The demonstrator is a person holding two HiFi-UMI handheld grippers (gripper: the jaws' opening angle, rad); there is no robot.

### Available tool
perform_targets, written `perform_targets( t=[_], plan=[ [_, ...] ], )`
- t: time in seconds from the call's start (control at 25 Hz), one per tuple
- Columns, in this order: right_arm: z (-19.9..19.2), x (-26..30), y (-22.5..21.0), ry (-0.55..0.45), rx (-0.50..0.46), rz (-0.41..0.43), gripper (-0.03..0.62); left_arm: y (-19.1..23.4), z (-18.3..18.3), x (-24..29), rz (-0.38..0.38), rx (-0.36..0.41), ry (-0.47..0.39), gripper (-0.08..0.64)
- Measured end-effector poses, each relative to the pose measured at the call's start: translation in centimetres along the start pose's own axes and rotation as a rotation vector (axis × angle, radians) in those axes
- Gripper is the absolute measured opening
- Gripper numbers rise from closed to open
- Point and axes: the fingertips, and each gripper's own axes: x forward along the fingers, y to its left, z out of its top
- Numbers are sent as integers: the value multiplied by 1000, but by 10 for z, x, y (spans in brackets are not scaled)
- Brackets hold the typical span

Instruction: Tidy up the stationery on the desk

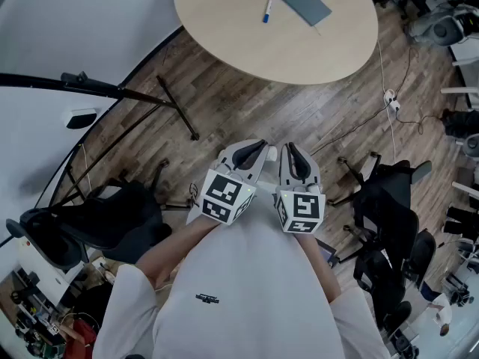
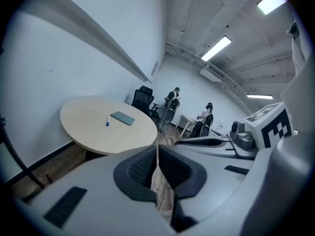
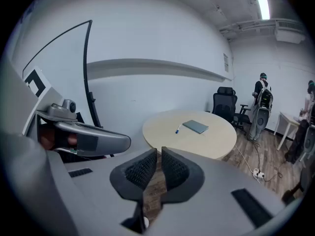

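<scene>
Pale wood table (image 1: 224,21), round, carries the stationery: a white marker with a blue cap (image 1: 267,10) just beside a grey notebook (image 1: 302,3), both near the table's far edge. Left gripper (image 1: 257,146) and right gripper (image 1: 289,149) are held side by side well short of the table. Left jaws are pressed together; right jaws are all but together. Both are empty.

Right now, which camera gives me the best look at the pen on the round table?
The head view: it looks down on the pen, showing white barrel and blue end beside the grey notebook. Both gripper views show it small, distant and low-angle.
</scene>
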Motion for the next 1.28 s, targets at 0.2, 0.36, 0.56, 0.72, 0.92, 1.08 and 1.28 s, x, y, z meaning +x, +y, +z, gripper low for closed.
perform_targets(
  t=[0.2, 0.36, 0.56, 0.72, 0.92, 1.08, 1.28],
  plan=[
    [1, -23, -24, -15, -14, -5, 55, -27, -6, 9, 4, 7, 18, 31],
    [6, -41, -61, -55, 44, -10, 55, -55, 1, 31, -6, 59, 27, 31],
    [13, -46, -111, -87, 64, 16, 55, -91, 23, 72, 12, 88, 0, 30],
    [14, -46, -140, -104, 66, 67, 56, -107, 32, 96, 69, 86, -21, 30],
    [7, -48, -177, -100, 76, 119, 55, -129, 30, 121, 133, 60, -33, 30],
    [12, -38, -200, -97, 104, 145, 55, -123, 39, 141, 182, 68, -16, 31],
    [26, -5, -201, -92, 108, 169, 55, -92, 49, 160, 209, 22, -22, 30]
  ],
)
